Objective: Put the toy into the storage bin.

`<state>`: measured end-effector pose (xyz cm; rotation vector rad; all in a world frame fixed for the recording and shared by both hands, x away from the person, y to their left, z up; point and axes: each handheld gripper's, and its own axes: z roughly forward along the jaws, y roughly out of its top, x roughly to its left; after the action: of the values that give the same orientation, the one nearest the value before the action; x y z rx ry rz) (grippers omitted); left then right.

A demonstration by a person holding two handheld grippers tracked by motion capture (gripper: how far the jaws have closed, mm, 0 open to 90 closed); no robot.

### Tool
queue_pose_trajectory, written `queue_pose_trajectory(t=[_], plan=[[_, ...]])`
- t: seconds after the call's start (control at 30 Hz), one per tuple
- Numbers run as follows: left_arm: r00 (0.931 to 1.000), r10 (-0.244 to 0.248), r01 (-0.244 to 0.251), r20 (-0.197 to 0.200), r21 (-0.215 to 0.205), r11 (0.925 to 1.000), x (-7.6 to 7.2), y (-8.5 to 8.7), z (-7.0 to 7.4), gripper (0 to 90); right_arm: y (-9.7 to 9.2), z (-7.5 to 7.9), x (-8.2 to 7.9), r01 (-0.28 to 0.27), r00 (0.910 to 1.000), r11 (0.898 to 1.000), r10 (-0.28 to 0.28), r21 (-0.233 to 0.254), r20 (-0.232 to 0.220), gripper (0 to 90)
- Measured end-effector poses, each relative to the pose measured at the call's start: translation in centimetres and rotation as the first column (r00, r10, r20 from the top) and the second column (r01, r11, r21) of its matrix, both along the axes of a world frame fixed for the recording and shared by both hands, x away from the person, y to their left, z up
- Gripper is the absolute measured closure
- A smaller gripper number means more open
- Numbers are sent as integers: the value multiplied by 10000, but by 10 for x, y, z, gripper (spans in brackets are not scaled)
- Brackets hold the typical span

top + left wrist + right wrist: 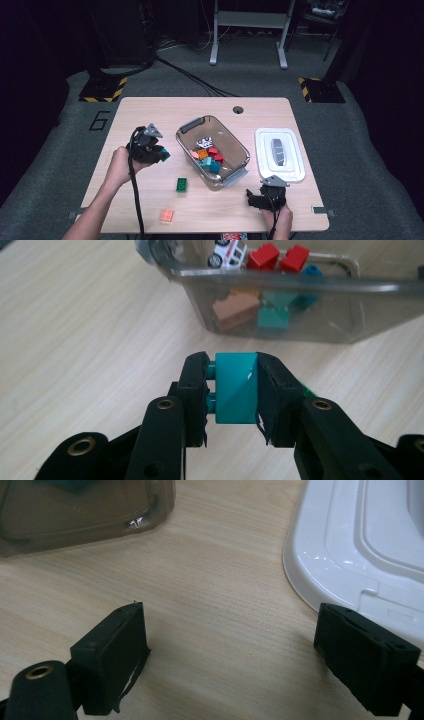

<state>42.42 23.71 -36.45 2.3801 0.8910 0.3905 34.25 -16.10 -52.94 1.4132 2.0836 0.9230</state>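
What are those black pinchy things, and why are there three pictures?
A person sits at a wooden table and holds a pinching tool in each hand. One camera looks down from above; a small camera rides on each tool and looks along its black jaws.

The left gripper has its jaws shut on a teal toy brick. The right gripper rests near the table's front edge with its jaws open and nothing between them.

In the middle stands a clear bin with bricks and a small toy car inside. Its white lid lies beside it. A green brick and an orange brick lie loose on the table.
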Motion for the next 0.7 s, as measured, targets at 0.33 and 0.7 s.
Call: queue_pose_trajectory(t=[0.33, 0.7], plan=[[9983, -207, 211, 538, -66, 9998, 19, -20, 31, 671, 0, 0, 0, -3, 10000, 10000, 3, -5, 1, 127], [9962, -790, 788, 354, 76, 9969, 41, -56, 26, 671, 0, 0, 0, -7, 10000, 10000, 7, -6, -2, 128]])
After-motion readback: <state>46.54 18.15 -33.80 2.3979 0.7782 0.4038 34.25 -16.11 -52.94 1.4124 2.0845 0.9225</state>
